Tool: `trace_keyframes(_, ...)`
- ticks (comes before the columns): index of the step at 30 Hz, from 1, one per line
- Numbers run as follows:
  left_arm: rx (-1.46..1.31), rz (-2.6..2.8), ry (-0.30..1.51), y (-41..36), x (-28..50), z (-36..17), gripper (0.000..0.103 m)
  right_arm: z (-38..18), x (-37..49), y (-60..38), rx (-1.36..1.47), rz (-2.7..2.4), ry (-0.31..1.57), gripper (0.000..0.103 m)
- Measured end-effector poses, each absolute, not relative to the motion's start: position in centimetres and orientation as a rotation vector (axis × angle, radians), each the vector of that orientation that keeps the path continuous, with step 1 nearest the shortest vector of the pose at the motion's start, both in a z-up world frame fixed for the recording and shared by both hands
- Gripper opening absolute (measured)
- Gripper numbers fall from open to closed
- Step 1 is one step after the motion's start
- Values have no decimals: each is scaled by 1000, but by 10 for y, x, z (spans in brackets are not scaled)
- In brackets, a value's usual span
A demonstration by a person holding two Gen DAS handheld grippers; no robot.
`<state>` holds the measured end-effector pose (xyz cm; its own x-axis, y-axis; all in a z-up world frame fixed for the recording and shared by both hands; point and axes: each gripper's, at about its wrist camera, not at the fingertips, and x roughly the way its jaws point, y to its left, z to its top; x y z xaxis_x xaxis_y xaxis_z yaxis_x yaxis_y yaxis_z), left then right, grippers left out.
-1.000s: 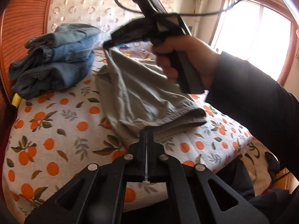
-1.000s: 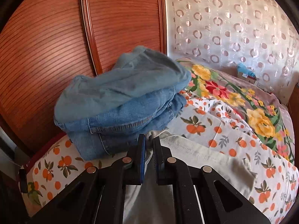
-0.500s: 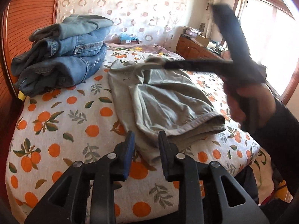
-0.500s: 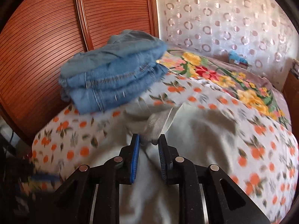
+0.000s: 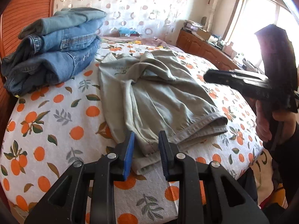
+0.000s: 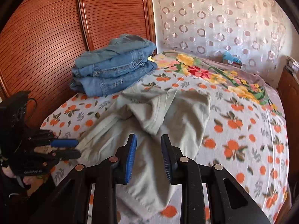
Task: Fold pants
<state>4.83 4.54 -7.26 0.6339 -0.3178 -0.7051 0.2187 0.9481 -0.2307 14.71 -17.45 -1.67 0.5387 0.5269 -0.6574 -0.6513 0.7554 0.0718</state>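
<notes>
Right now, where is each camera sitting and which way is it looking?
Left wrist: rides on the left gripper, at the bed's near edge, looking along the grey pants toward the window; shows its own open fingers, plus the right gripper and the hand holding it.
Right wrist: rides on the right gripper, above the pants, facing the wooden wardrobe; shows its open fingers, plus the left gripper at left.
Shared: the pants, folded jeans stack, and orange-print bedsheet.
</notes>
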Motion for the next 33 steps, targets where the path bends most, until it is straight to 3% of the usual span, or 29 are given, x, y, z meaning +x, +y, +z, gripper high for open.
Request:
trace_keyframes(8,-84,-293,867,36,47,-83,27,-31,101,-199,-201,688,726,31)
trace_keyframes(13,-90,-296,855,37,46,-83,27,-38,81,-207,-216,678,730,44)
trace_keyframes(17,-70,-304,823,36,42,-77,7,-46,75,-206,-254,664,737,47)
trace_keyframes(25,-94,-293,754,50,21,-37,6,-52,76,-200,-262,667,732,47)
trace_keyframes(31,-73,-242,847,54,24,-68,7,-50,79,-204,-234,668,720,47)
trace_keyframes(33,-70,-234,853,56,25,-71,11,-48,78,-206,-229,662,712,48)
